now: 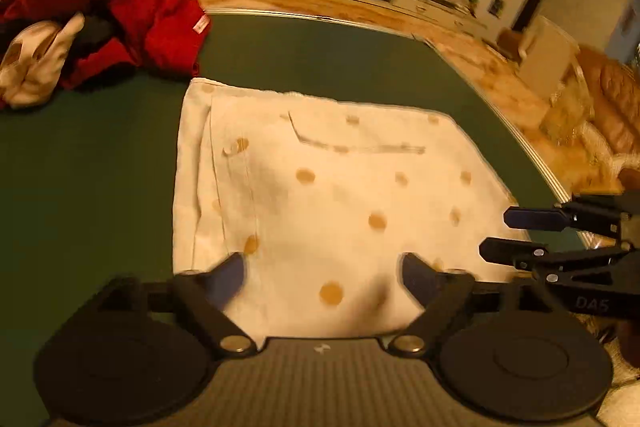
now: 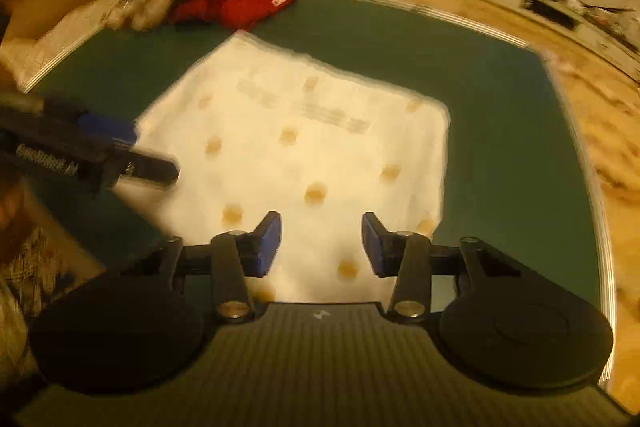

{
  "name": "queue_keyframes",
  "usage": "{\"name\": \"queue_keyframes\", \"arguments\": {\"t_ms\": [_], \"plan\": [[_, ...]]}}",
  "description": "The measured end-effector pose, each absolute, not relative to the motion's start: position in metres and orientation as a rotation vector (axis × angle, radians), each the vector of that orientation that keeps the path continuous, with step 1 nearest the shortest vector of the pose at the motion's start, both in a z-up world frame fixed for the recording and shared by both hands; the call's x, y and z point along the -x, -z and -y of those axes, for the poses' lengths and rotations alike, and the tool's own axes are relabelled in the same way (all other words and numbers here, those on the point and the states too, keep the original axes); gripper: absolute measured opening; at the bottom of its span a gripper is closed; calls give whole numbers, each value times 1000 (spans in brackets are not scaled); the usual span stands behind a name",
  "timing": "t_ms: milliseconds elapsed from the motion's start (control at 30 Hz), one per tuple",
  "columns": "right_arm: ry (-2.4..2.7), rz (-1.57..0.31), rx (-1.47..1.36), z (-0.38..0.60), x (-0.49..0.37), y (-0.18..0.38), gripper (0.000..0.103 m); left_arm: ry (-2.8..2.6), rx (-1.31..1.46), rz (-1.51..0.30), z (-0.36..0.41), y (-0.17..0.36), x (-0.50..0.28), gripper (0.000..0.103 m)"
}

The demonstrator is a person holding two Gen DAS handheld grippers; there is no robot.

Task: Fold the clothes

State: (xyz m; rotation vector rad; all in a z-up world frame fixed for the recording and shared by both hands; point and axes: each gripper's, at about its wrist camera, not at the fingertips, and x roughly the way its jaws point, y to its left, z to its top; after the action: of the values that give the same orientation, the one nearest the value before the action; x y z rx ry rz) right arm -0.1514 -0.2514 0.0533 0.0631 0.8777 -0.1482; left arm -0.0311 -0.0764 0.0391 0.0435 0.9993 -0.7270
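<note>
Folded cream dotted garment (image 1: 320, 187) lay flat on the green bench (image 1: 100, 167) just ahead of the left claw (image 1: 322, 277) and right claw (image 2: 320, 247), both open and empty; probably light and limp, best pinched at its near hem.

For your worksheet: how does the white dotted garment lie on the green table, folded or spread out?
Folded. The white dotted garment lies flat as a compact rectangle on the green table, with a doubled layer along its left edge.
</note>
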Motion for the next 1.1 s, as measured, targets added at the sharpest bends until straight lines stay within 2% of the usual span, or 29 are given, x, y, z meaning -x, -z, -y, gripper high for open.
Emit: {"name": "queue_keyframes", "arguments": {"t_ms": [67, 233, 400, 533, 733, 1100], "plan": [[204, -860, -99, 256, 140, -70, 71, 657, 10, -1024, 77, -52, 17, 102], [332, -887, -185, 269, 101, -95, 76, 476, 3, -1053, 83, -74, -18, 103], [452, -1015, -122, 271, 58, -89, 76, 387, 1, -1115, 93, -80, -50, 103], [435, -1016, -200, 276, 44, -83, 76, 327, -21, -1100, 105, -82, -67, 103], [460, -992, -281, 281, 30, -87, 76, 301, -5, -1175, 122, -72, -92, 103], [512, -1001, -335, 293, 13, -83, 76, 270, -34, -1116, 139, -66, -104, 103]]}}
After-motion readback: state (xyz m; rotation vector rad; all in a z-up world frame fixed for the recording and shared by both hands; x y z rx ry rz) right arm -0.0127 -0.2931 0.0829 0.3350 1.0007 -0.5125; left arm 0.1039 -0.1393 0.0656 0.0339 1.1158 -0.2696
